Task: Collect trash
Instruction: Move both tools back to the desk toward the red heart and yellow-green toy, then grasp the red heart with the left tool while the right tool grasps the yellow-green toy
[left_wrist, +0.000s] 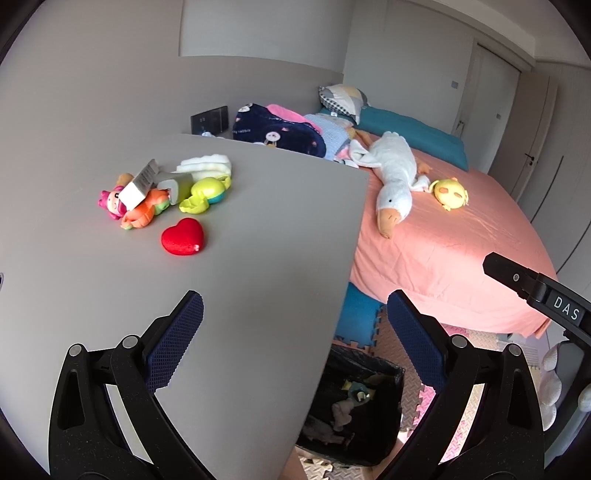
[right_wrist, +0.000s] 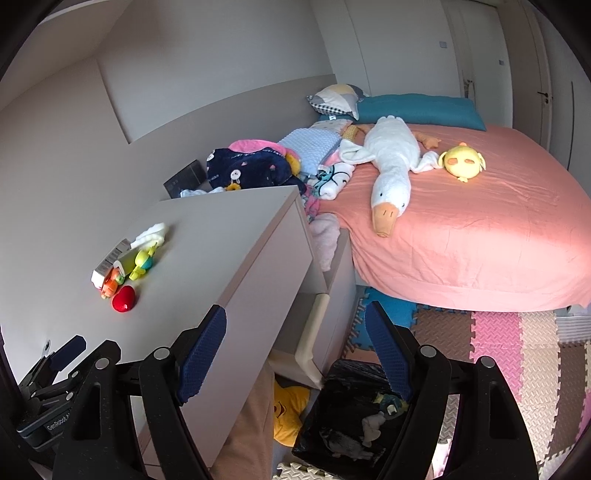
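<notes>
A black-lined trash bin (left_wrist: 354, 413) stands on the floor by the grey dresser's corner, with crumpled scraps inside; it also shows in the right wrist view (right_wrist: 347, 424). On the dresser top (left_wrist: 240, 240) lie a small white box (left_wrist: 142, 182), crumpled white tissue (left_wrist: 207, 166), a red heart (left_wrist: 183, 236) and colourful toys (left_wrist: 140, 206). My left gripper (left_wrist: 295, 321) is open and empty, over the dresser's edge above the bin. My right gripper (right_wrist: 295, 332) is open and empty above the bin; its black body shows in the left wrist view (left_wrist: 535, 291).
A bed with a pink sheet (right_wrist: 480, 221) carries a white goose plush (right_wrist: 388, 173), a yellow chick plush (right_wrist: 463, 160) and piled clothes (right_wrist: 258, 162). Foam puzzle mats (right_wrist: 509, 354) cover the floor. A yellow plush (right_wrist: 288, 410) lies under the dresser.
</notes>
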